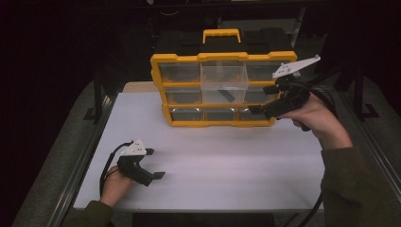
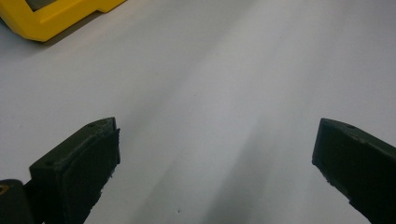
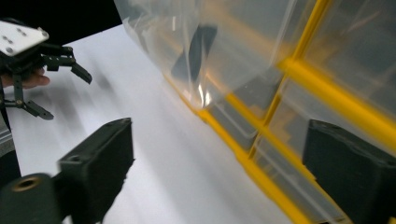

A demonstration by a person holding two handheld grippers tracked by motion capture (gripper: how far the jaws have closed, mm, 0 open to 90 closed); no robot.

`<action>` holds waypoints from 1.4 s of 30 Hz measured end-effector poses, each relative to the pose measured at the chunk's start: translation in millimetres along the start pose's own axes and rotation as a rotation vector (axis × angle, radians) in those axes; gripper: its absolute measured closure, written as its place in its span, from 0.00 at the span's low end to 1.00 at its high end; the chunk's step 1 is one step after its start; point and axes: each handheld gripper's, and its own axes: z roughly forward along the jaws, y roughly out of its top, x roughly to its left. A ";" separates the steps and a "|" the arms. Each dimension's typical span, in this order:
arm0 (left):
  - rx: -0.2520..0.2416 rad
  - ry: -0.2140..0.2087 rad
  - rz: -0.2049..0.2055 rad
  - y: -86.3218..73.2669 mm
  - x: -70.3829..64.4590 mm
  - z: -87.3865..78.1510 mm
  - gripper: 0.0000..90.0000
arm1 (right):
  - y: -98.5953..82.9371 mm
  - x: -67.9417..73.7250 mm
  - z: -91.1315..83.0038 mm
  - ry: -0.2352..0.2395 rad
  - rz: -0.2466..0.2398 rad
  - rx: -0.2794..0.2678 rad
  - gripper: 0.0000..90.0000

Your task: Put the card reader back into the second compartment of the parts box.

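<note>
Drawer pulled out — dark piece inside

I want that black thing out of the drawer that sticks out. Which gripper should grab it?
Probably the right gripper: open, beside the yellow organizer and the pulled-out drawer with the black piece. The left gripper is farther away over the table.

left gripper low, near the body, jaws wide apart, empty. right gripper raised forward, jaws apart, empty.
</note>
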 end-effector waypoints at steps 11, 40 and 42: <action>-0.004 0.000 0.000 -0.1 0.1 -0.5 0.00 | -47.3 17.1 41.5 -0.008 0.008 0.003 0.00; -0.006 0.001 0.020 -0.7 -2.7 -1.6 0.00 | -150.6 46.0 86.7 -0.008 0.068 -0.015 0.00; -0.006 0.000 0.022 -0.8 -2.7 -1.6 0.00 | -156.4 45.5 87.6 -0.012 0.073 -0.007 0.00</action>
